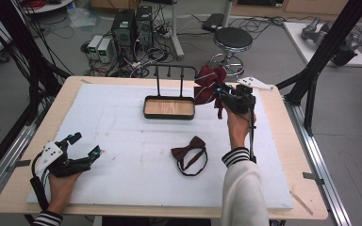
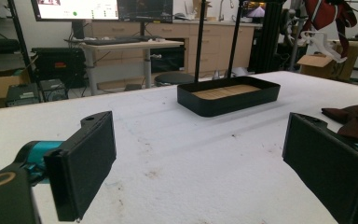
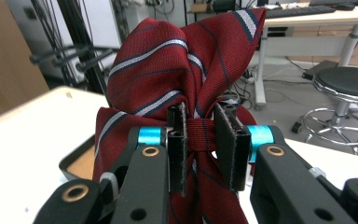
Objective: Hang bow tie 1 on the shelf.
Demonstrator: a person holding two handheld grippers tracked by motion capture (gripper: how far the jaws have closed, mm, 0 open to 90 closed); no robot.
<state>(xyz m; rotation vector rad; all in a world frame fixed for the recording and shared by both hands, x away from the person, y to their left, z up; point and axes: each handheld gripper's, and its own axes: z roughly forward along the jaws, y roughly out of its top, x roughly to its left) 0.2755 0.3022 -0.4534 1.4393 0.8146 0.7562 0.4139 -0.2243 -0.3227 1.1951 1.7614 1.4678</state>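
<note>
Work is looking roughly half done, judging by how things are lying: one striped bow [image 1: 210, 84] is being carried at the stand [image 1: 175, 77], and a second bow tie [image 1: 191, 157] is waiting flat on the mat [image 1: 122, 141], at about 6 o'clock from the tray [image 1: 168, 108].

Nearest, the left gripper [image 1: 75, 153] is resting at the mat's 8 o'clock corner, its flat black pads [image 2: 81, 170] standing wide apart with nothing between them.

Mid-table, the dark maroon tie is showing a soft matte weave and a thin looped band.

Farther out, the right gripper [image 3: 207, 147] is pinching the striped bow's knot tight; that fabric is ribbed red cloth with silver and navy stripes, bunching in loose folds. It is hovering at 3 o'clock of the stand's thin black bar, not yet hung. The tray is a shallow black rectangle with a wood-grain floor.
</note>
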